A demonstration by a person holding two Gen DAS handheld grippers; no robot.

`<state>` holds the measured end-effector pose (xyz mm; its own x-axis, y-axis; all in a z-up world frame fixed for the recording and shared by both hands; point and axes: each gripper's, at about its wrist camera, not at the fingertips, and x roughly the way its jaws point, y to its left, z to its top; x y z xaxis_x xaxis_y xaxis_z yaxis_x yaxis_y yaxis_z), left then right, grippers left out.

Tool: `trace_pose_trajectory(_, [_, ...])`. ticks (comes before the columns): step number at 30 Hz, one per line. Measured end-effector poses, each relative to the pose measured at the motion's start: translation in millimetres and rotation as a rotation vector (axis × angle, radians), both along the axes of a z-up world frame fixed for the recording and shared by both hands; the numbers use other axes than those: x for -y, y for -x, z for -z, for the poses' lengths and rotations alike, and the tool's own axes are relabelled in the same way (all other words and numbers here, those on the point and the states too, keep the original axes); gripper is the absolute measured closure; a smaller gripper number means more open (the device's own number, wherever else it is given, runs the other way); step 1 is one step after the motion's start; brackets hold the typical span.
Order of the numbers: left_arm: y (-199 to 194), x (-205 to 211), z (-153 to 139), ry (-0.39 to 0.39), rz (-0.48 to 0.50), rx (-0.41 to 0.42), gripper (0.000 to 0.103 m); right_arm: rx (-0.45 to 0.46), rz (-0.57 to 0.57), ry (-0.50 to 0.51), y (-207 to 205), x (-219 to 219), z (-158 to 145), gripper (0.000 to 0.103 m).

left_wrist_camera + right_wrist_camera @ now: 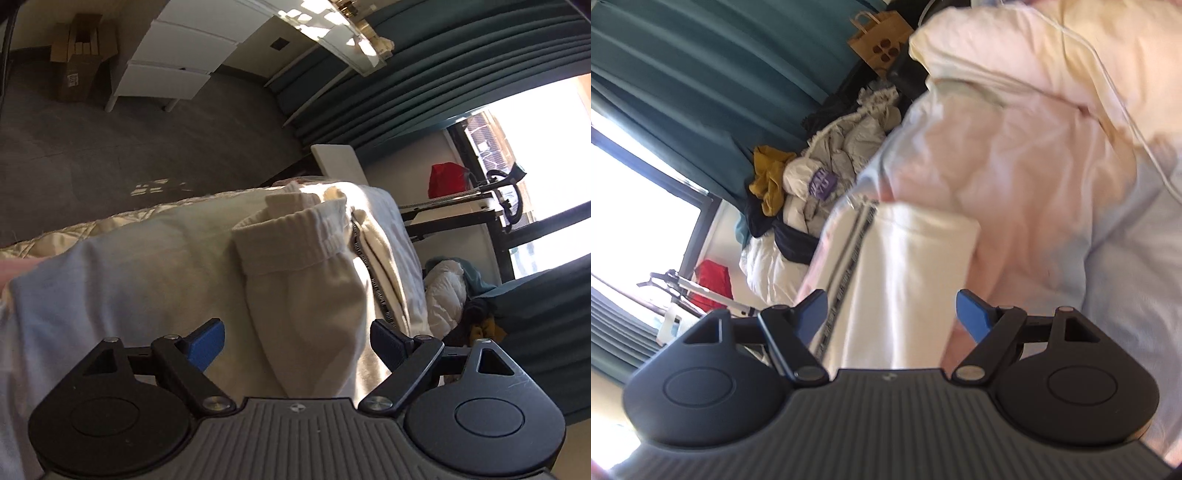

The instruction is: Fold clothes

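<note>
Two grippers face one cream garment, and both stand spread wide with nothing clamped. The left gripper (297, 341) has its blue pads (207, 345) well apart, and a sleeve (295, 288) of the cream jacket (373, 236) runs straight between them toward its ribbed cuff (291, 236); whether the cloth touches either pad cannot be told. The jacket's dark zipper (369, 273) shows just beyond the sleeve, near the far edge of the bed (110, 266), which is covered by a pale sheet. The right gripper (891, 314) is likewise released, its fingers flanking a folded part of the same jacket, where a dark striped band (857, 254) runs along the cloth. Beyond it lie a pinkish duvet (1015, 129) and, off the bed's edge, a heap of clothes (812, 184). Both views are strongly tilted.
</note>
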<state>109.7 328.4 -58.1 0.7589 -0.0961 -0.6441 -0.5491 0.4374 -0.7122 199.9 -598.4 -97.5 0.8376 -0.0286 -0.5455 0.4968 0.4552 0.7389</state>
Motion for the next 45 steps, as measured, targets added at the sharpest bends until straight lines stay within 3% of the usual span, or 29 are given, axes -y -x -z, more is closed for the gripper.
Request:
trace_pose_trajectory(4, [-15, -4, 39, 0.078, -0.008, -0.022, 0.015, -0.029, -0.021, -0.031, -17, -10, 35, 0.023])
trace_pose_trajectory(8, [-46, -1, 53, 0.072, -0.012, 0.012, 0.017, -0.028, 0.023, 0.022, -38, -19, 56, 0.026])
trace_pose_trajectory(9, [-53, -1, 55, 0.062, -0.015, 0.014, 0.021, -0.021, 0.038, 0.039, -41, -19, 59, 0.032])
trace_pose_trajectory(11, [-66, -3, 57, 0.008, -0.008, -0.007, 0.036, -0.008, 0.066, 0.072, -48, -20, 64, 0.040])
trace_pose_trajectory(13, [-74, -7, 60, -0.013, -0.008, -0.013, 0.063, 0.010, 0.094, 0.093, -52, -20, 67, 0.065])
trace_pose_trajectory(15, [-72, -14, 62, 0.011, -0.035, -0.016, 0.078, 0.036, 0.119, 0.088, -48, -19, 64, 0.080])
trace_pose_trajectory(16, [-69, -16, 60, 0.018, -0.042, -0.015, 0.086, 0.045, 0.128, 0.086, -46, -18, 61, 0.084])
trace_pose_trajectory(19, [-60, -23, 47, 0.010, -0.047, 0.006, 0.093, 0.086, 0.144, 0.094, -34, -19, 44, 0.087])
trace_pose_trajectory(23, [-38, -36, 18, -0.020, -0.041, 0.082, 0.095, 0.123, 0.151, 0.091, -11, -21, 21, 0.087])
trace_pose_trajectory(28, [-1, -52, -6, 0.009, -0.048, 0.118, 0.095, 0.128, 0.180, 0.021, 44, -23, 16, 0.088])
trace_pose_trajectory(34, [56, -70, -19, 0.024, -0.030, 0.081, 0.095, 0.131, 0.228, -0.071, 117, -25, 13, 0.089])
trace_pose_trajectory(37, [68, -70, -14, -0.014, 0.001, 0.068, 0.095, 0.152, 0.271, -0.108, 165, -24, 29, 0.091])
trace_pose_trajectory(39, [71, -67, -10, -0.040, 0.021, 0.064, 0.094, 0.118, 0.293, -0.147, 182, -17, 44, 0.093])
trace_pose_trajectory(45, [80, -60, 3, -0.118, 0.081, 0.050, 0.088, 0.058, 0.287, -0.216, 189, -6, 72, 0.093])
